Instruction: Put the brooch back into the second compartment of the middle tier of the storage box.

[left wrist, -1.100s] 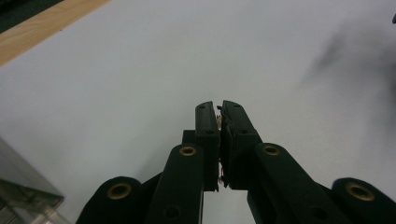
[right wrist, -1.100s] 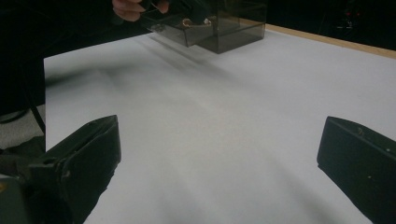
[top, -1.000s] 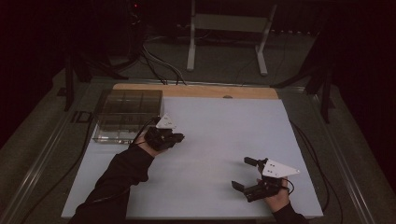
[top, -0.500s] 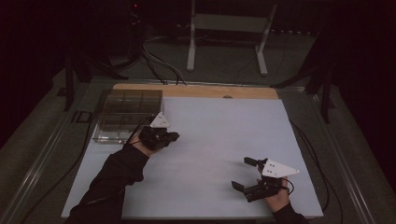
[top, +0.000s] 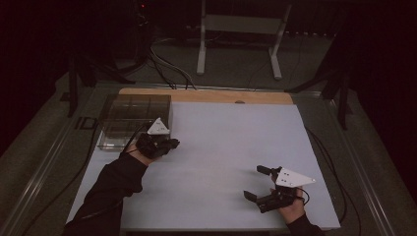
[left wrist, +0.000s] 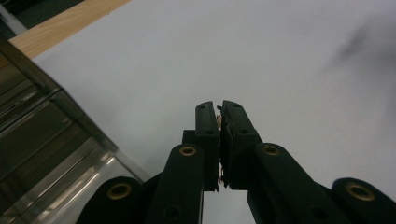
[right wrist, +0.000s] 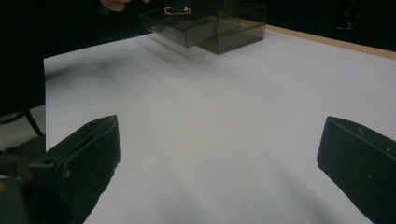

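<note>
My left gripper (left wrist: 219,109) is matt black plastic with small brass-coloured rivets set in its arms; a thin coppery sliver shows in the seam where its jaws meet. My right gripper (top: 263,184) has the same dull black plastic, topped by a flat pale grey plate. The white sheet (top: 221,147) under them looks smooth and matt, like paper. The table edge (top: 206,96) is bare light wood. The clear box (top: 133,120) is glossy see-through plastic, smoky and reflective.
</note>
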The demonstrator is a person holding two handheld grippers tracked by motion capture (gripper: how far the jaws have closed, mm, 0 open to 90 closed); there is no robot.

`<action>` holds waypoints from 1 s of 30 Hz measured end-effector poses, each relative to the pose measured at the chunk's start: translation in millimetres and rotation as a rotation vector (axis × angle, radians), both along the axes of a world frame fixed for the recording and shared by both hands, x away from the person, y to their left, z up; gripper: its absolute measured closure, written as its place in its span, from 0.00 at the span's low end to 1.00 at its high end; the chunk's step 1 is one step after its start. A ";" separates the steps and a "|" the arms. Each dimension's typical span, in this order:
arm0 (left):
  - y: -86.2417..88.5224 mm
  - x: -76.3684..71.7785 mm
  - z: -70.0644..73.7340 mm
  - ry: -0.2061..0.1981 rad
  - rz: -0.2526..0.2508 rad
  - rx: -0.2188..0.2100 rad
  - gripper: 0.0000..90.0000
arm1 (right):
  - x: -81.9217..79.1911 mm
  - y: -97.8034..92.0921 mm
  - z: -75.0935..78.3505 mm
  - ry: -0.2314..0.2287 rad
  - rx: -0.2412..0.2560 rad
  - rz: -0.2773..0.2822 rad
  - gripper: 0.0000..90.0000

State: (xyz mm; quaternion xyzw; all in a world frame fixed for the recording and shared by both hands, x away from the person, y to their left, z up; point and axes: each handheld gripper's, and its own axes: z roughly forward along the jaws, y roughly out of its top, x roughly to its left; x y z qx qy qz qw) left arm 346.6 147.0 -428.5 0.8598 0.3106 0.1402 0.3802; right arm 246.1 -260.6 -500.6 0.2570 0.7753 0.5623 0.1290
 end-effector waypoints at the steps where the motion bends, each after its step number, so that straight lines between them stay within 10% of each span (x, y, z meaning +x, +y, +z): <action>1: 1.9 -0.2 0.8 0.000 0.004 -0.002 0.97 | 0.1 0.1 -0.1 0.001 0.000 0.001 0.00; 30: 50.1 -6.5 16.2 -0.017 0.097 0.009 0.97 | -0.5 -0.2 1.0 -0.002 0.008 0.000 0.00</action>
